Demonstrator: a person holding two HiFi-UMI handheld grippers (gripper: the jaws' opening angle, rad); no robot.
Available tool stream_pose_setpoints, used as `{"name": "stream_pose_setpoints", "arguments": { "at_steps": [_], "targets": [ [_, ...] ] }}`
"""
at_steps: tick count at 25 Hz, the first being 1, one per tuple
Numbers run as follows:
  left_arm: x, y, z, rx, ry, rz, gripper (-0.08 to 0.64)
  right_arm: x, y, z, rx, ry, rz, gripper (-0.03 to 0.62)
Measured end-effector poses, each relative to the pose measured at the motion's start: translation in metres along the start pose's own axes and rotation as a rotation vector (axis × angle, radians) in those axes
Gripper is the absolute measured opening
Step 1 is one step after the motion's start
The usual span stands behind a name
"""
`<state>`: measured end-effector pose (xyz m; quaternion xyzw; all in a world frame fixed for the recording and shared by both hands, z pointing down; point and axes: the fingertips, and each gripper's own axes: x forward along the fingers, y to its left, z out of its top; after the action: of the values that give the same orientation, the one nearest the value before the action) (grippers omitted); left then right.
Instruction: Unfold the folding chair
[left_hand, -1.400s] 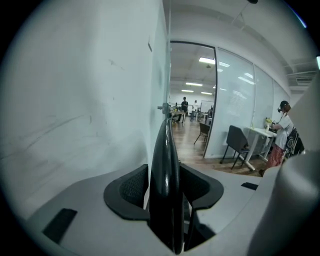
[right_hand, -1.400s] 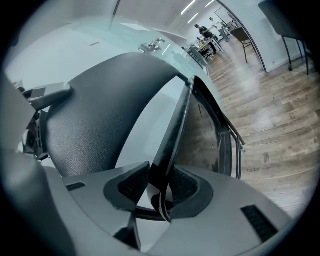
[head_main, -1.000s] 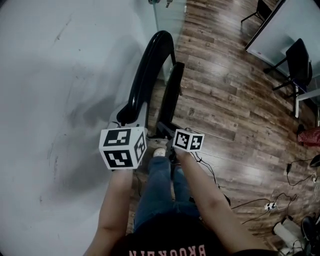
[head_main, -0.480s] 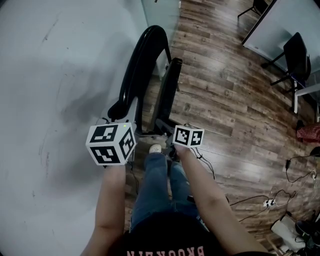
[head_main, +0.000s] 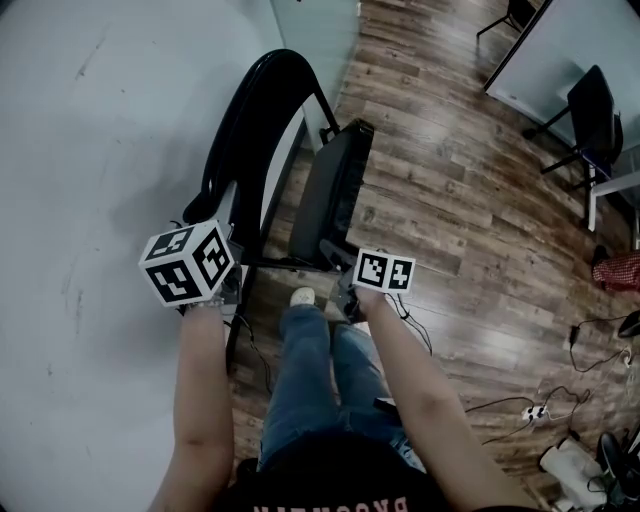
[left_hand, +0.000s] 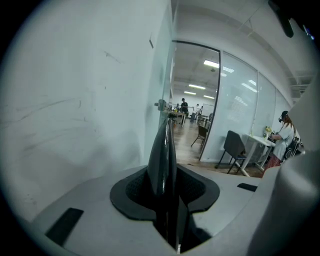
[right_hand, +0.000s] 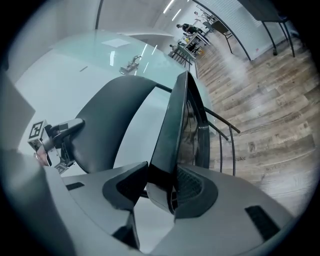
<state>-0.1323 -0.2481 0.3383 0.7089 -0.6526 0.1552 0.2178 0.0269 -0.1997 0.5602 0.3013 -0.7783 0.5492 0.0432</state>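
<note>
My left gripper (left_hand: 165, 187) had its jaws closed on the thin dark edge of the backrest (head_main: 240, 150) of the folding chair (head_main: 285, 62). My right gripper (right_hand: 161, 186) was clamped on the near edge of the black seat (head_main: 330, 195). In the head view the chair stood at twelve o'clock from my legs (head_main: 305, 370), its backrest at nine o'clock of the steeply tilted seat with a gap between them, the white wall (head_main: 90, 150) at its nine o'clock and the wooden floor (head_main: 460, 200) at three.
</note>
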Motion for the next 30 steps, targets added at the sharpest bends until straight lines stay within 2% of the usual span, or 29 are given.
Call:
{"name": "stream_pose_setpoints", "arguments": {
  "at_steps": [5, 9, 13, 16, 22, 30],
  "targets": [
    [0.004, -0.003, -0.006, -0.010, -0.027, 0.016, 0.118, -0.022, -0.026, -0.002, 0.019, -0.003, 0.011, 0.155],
    [0.007, -0.005, -0.010, -0.024, -0.038, 0.026, 0.120, -0.034, -0.046, -0.001, -0.005, -0.045, -0.041, 0.190],
    [0.012, 0.002, -0.018, -0.039, -0.034, 0.045, 0.124, -0.046, -0.069, -0.002, 0.079, -0.129, -0.049, 0.255],
    [0.017, 0.006, -0.024, -0.054, -0.032, 0.048, 0.126, -0.056, -0.093, -0.004, 0.096, -0.153, -0.098, 0.255],
    [0.025, 0.007, -0.037, -0.075, -0.026, 0.045, 0.129, -0.069, -0.136, -0.012, 0.052, -0.127, -0.231, 0.255],
    [0.036, 0.019, -0.051, -0.078, -0.035, 0.039, 0.132, -0.080, -0.179, -0.019, 0.059, -0.140, -0.321, 0.255]
  ]
}}
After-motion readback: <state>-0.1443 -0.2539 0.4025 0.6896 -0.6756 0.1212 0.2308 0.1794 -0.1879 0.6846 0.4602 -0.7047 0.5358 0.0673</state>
